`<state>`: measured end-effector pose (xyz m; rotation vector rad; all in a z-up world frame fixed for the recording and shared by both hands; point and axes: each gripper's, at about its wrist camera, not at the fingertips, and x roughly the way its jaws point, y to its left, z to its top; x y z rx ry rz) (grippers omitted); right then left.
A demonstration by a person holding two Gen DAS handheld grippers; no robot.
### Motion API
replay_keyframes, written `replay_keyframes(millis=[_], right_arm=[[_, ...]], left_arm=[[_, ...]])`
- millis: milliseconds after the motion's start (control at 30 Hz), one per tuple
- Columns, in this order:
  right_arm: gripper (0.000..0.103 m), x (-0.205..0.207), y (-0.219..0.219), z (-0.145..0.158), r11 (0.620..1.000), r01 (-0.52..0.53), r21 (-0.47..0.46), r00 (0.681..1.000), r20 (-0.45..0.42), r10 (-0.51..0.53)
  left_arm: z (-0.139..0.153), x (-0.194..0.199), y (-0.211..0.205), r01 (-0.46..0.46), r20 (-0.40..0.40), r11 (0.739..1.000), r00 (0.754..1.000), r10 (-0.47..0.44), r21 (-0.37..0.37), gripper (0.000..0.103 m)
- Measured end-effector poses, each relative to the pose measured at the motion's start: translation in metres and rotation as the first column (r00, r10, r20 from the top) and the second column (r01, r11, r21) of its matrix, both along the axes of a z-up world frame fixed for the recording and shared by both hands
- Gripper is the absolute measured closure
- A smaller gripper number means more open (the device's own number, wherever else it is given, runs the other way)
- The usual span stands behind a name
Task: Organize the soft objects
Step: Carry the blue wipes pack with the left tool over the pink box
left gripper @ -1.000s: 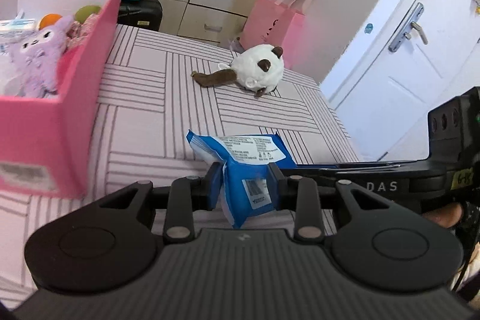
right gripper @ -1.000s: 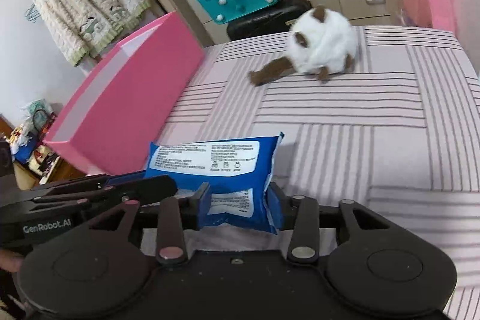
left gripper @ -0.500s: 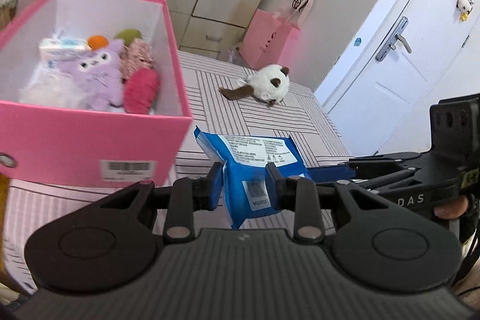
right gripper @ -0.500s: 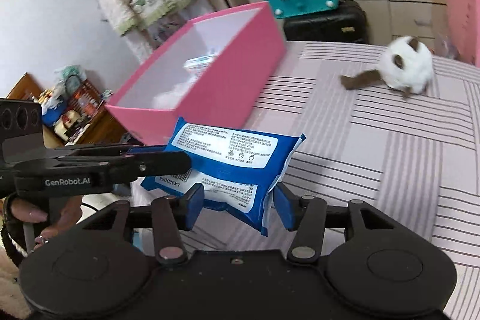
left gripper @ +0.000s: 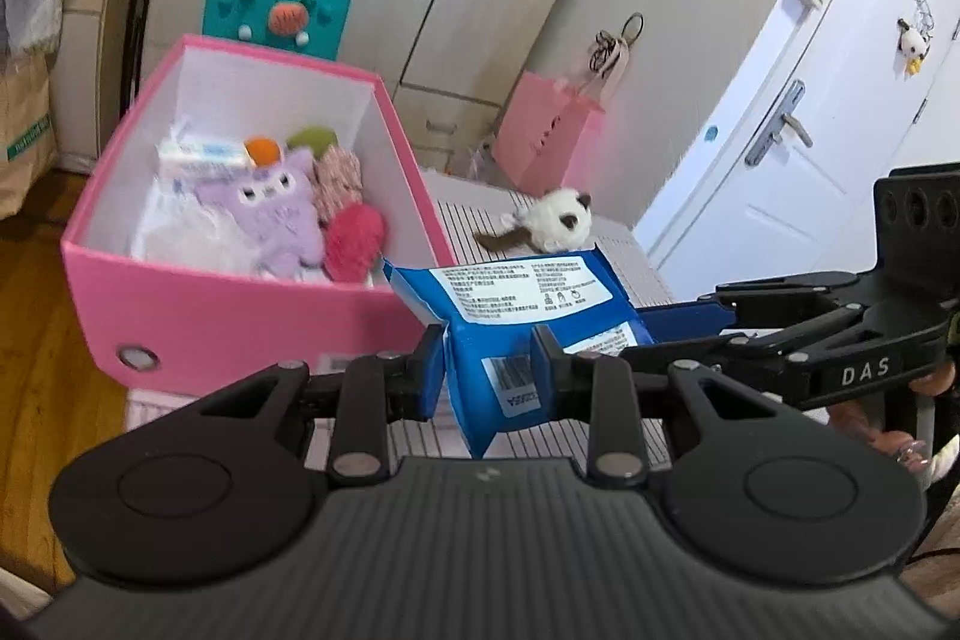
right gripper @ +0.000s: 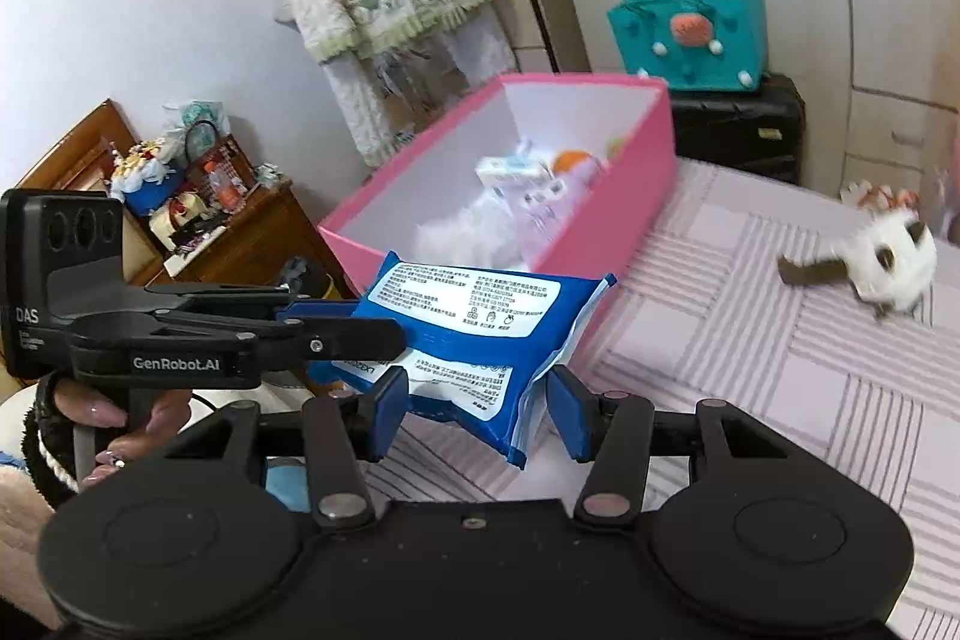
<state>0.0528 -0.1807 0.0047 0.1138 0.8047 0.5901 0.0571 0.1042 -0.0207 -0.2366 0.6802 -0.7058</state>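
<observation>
Vs 1 s ago: blue wipes pack (left gripper: 528, 298) has gone from low over the striped bedspread (right gripper: 780, 340) to lifted beside the pink storage box (left gripper: 240, 316), whose inside now shows, w/ purple plush (left gripper: 270, 214), red plush (left gripper: 354, 244) & other soft items in it; white-and-brown plush (right gripper: 888, 262) lies in the same spot on the bed, well apart. Left gripper (left gripper: 487, 370) is clenched on the pack's near end, pads (left gripper: 429, 370) pressing both sides; right gripper (right gripper: 474, 400) grips the other end, left pad touching, right pad (right gripper: 567, 415) at the crinkled edge; pack held level between them, near the box's front corner; left hand (right gripper: 114, 418) wraps the handle.
</observation>
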Motion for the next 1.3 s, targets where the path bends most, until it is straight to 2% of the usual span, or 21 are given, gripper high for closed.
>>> replay_keyframes(millis=[100,300,467,633,800,933,1033,1133,1233,1300], right_arm=[[0.046,0.008,0.012,0.007,1.000,-0.007,-0.019,1.000,0.028,0.007],[0.058,0.033,0.034,0.014,0.999,-0.016,-0.052,0.996,0.085,0.021],[0.064,0.067,0.049,0.016,0.999,-0.026,-0.047,0.994,0.102,0.031],[0.065,0.102,0.065,0.003,0.998,-0.015,-0.068,0.999,0.044,0.018],[0.065,0.126,0.072,-0.015,0.996,0.000,-0.093,0.999,-0.032,-0.003],[0.065,0.136,0.073,-0.023,0.993,0.007,-0.117,0.996,-0.086,-0.017],[0.063,0.134,0.075,-0.026,0.988,-0.012,-0.154,0.995,-0.101,-0.004],[0.064,0.134,0.076,-0.027,0.984,-0.018,-0.180,0.994,-0.105,-0.001],[0.065,0.127,0.077,-0.023,0.977,-0.015,-0.214,0.998,-0.065,0.001],[0.065,0.122,0.074,-0.019,0.976,-0.010,-0.218,0.999,-0.039,0.001]], left_arm=[[0.006,0.004,0.007,-0.012,0.026,1.000,1.000,0.012,-0.003,0.074],[0.017,0.023,0.026,-0.078,0.084,0.997,0.993,0.077,0.009,0.074],[0.019,0.053,0.038,-0.130,0.081,0.991,0.988,0.128,0.022,0.074],[0.010,0.085,0.042,-0.162,0.047,0.985,0.986,0.160,0.058,0.074],[-0.005,0.112,0.037,-0.152,0.005,0.982,0.988,0.153,0.111,0.074],[-0.017,0.124,0.033,-0.125,-0.036,0.982,0.991,0.132,0.145,0.074],[-0.022,0.125,0.029,-0.115,-0.037,0.979,0.992,0.123,0.171,0.074],[-0.021,0.121,0.024,-0.128,-0.002,0.969,0.991,0.131,0.213,0.069],[-0.014,0.111,0.018,-0.175,0.103,0.940,0.983,0.151,0.292,0.059],[-0.006,0.104,0.017,-0.187,0.141,0.931,0.979,0.149,0.314,0.057]])
